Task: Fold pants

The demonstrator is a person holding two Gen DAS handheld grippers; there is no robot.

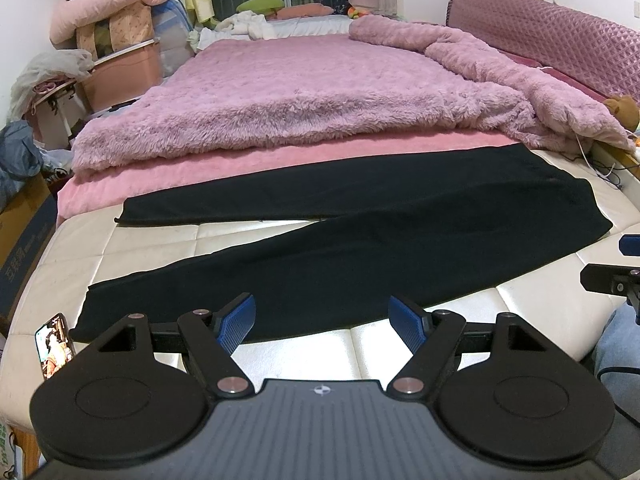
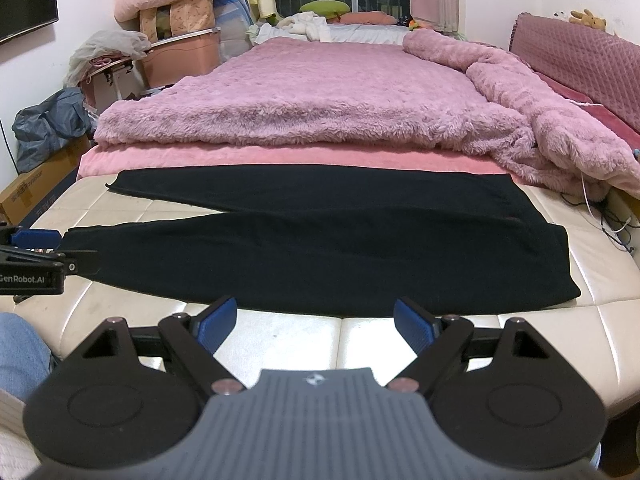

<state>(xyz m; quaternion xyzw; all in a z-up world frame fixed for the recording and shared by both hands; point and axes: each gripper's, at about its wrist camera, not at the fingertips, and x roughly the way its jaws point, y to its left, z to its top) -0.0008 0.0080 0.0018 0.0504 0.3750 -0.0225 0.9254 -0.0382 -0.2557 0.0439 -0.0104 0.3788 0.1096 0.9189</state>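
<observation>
Now, at the far left a phone (image 1: 55, 344) lies on the cream quilted mattress (image 1: 160, 236), just beside the leg end of the black pants (image 1: 320, 264). They lie flat and unfolded across the mattress, legs apart, soft matte cloth. Behind them a fluffy pink blanket (image 1: 304, 92) is heaped. The left gripper (image 1: 322, 320) and the right gripper (image 2: 314, 320) both stand wide, holding nothing, before the near pants edge.

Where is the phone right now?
The phone shows only in the left wrist view, low on the left, lying on the white cushioned surface just left of the black pants.
</observation>
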